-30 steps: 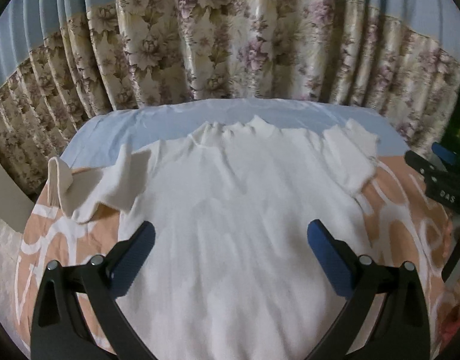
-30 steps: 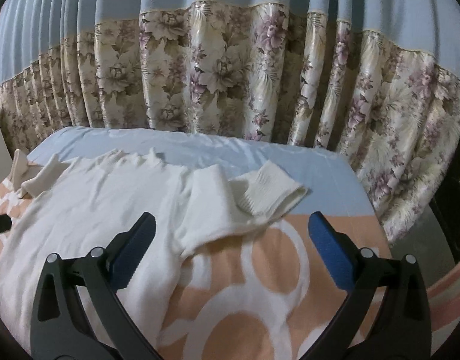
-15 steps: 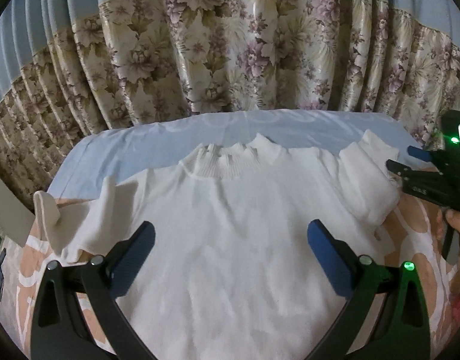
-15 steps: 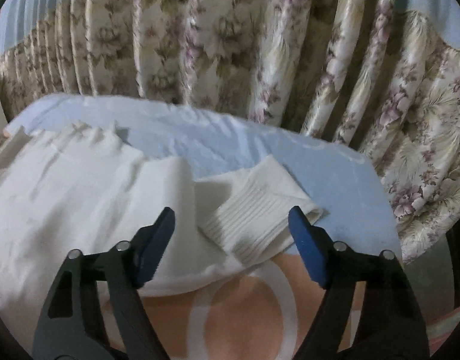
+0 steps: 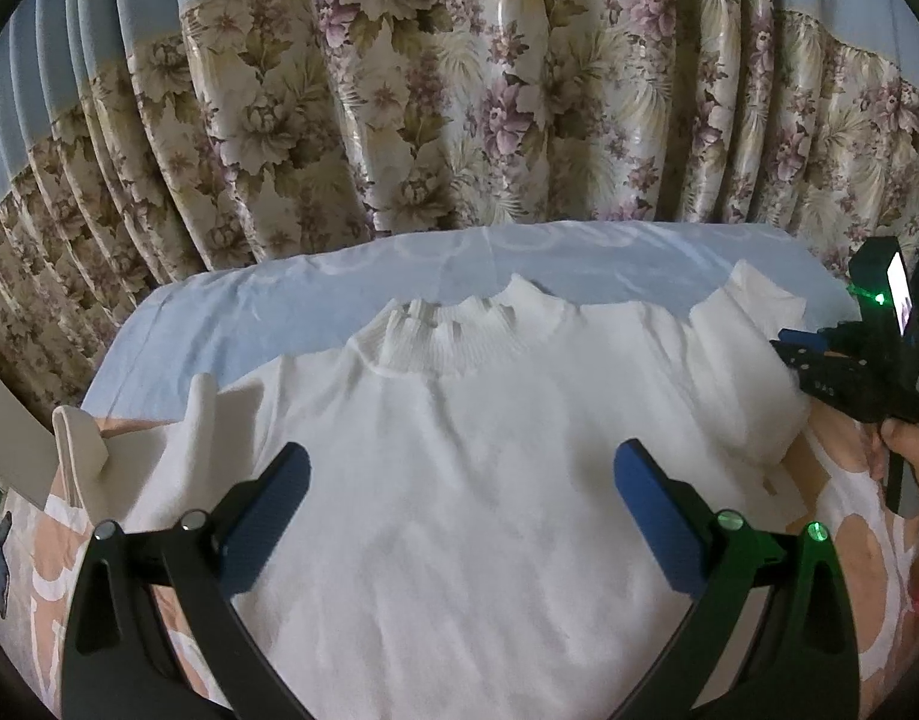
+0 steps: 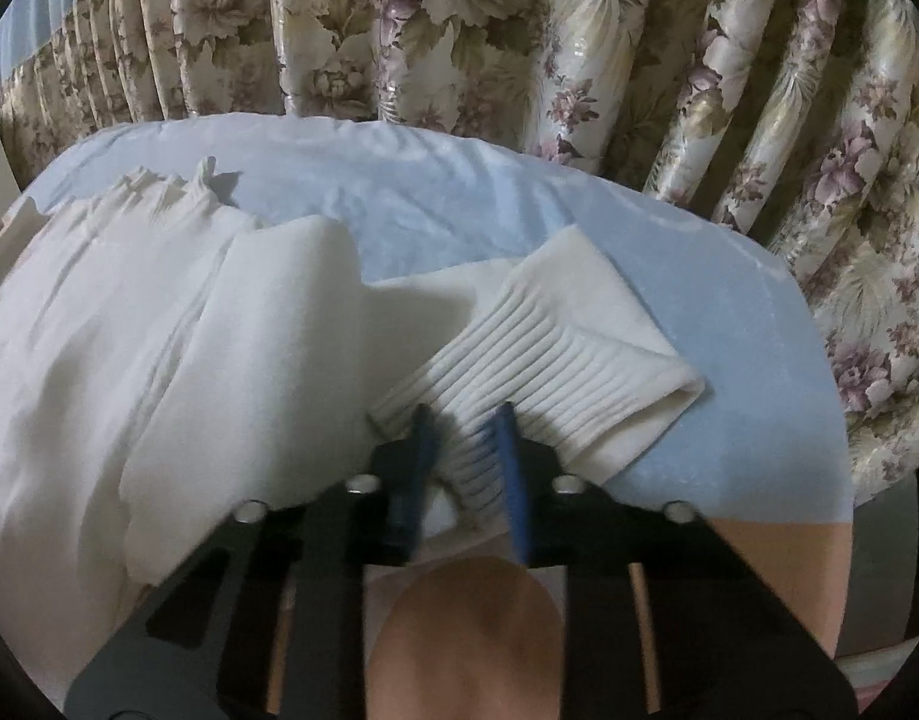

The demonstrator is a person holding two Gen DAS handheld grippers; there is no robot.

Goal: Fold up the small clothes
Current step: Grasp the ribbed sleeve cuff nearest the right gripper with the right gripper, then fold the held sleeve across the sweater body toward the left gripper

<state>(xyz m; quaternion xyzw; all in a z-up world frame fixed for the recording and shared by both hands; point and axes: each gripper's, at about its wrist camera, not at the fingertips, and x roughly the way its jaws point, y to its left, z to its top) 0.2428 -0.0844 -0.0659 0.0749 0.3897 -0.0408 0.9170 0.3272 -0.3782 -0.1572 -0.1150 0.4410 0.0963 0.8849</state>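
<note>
White knit fills both my views: a small sweater (image 5: pixel 459 480) lies spread flat, front up, on a bed (image 5: pixel 351 282) with a pale blue sheet and a peach-and-white patterned cover (image 6: pixel 477 618); its ribbed collar (image 5: pixel 453 336) points toward the floral curtain (image 5: pixel 459 108) behind the bed. My left claw (image 5: pixel 459 516) hangs above the sweater's chest with its blue pads (image 5: pixel 267 516) spread wide and nothing between them; it is released. Off to the left the sweater's one sleeve (image 5: pixel 99 450) lies folded and partly standing up at the bed's edge. My right claw (image 6: pixel 465 456) is down on the other sleeve, at its ribbed cuff (image 6: pixel 537 360); the jaws are closing, and the cuff's ribbing is bunched between the two blue pads (image 6: pixel 513 468), which already press on it; so it is grasping the cuff. That sleeve is doubled back on itself, the cuff lying over the blue sheet just beside the sweater's shoulder (image 6: pixel 291 312). In the left view I see the right claw's black body at the far right edge, with a green light on it and the person's hand (image 5: pixel 909 456) around the grip.
</note>
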